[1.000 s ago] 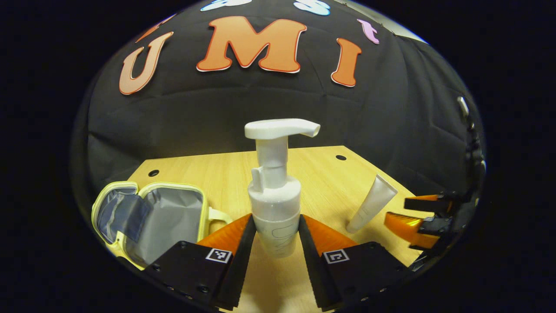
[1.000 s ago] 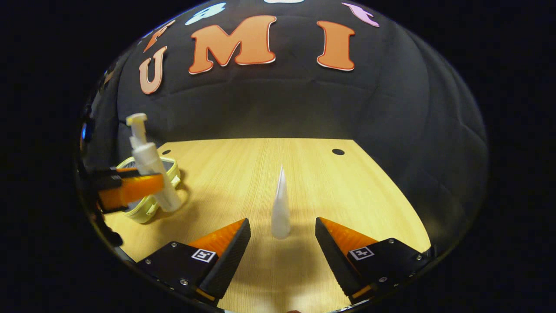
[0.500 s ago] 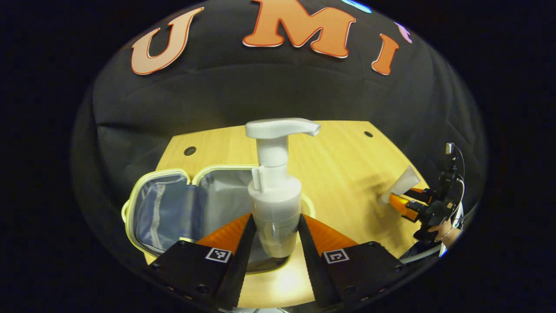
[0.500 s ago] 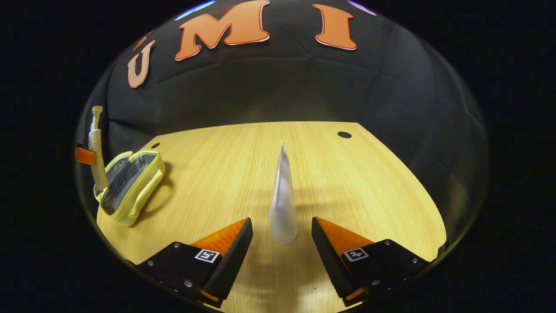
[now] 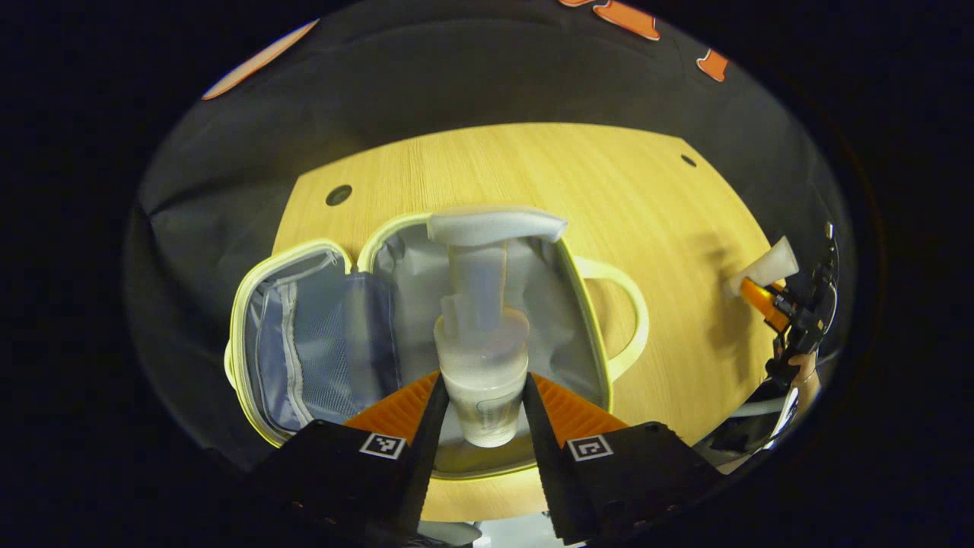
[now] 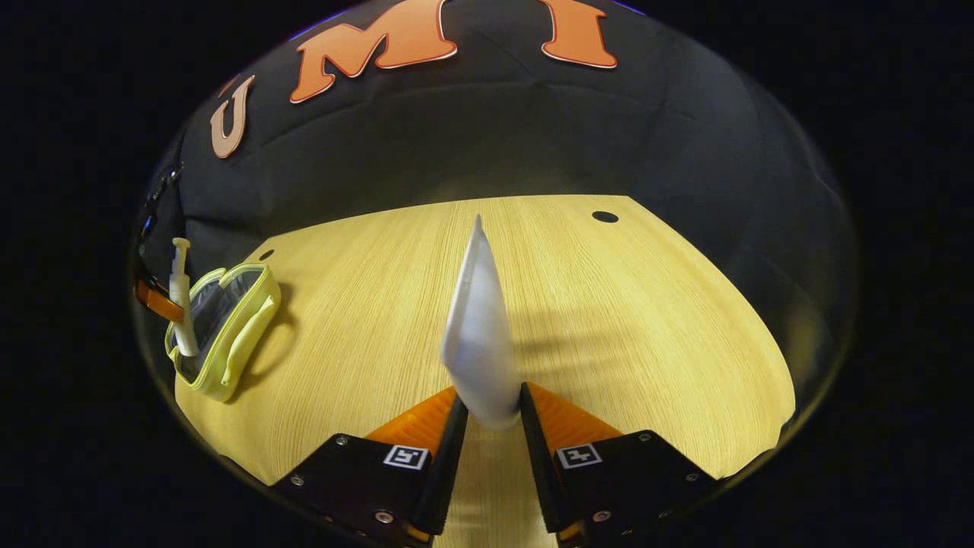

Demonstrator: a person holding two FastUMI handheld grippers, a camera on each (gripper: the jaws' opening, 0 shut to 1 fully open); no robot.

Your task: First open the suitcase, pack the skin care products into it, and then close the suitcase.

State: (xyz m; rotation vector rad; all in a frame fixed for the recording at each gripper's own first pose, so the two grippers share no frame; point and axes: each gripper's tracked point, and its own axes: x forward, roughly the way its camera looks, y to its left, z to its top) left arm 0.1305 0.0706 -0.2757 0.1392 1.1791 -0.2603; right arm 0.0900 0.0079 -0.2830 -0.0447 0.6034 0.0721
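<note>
At frame centre the left gripper (image 5: 478,415) clamps a white plastic pump bottle (image 5: 482,335) above the open pale-yellow fabric suitcase (image 5: 335,335); lower it flat before releasing. The right gripper (image 6: 488,422) pinches a white squeeze tube (image 6: 479,335), low centre

The pump bottle (image 5: 482,335) blocks part of the suitcase (image 5: 304,335) lining, and its base is hidden between the fingers (image 5: 415,426). The tube (image 6: 479,335) base is likewise hidden between fingers (image 6: 449,449).
</note>
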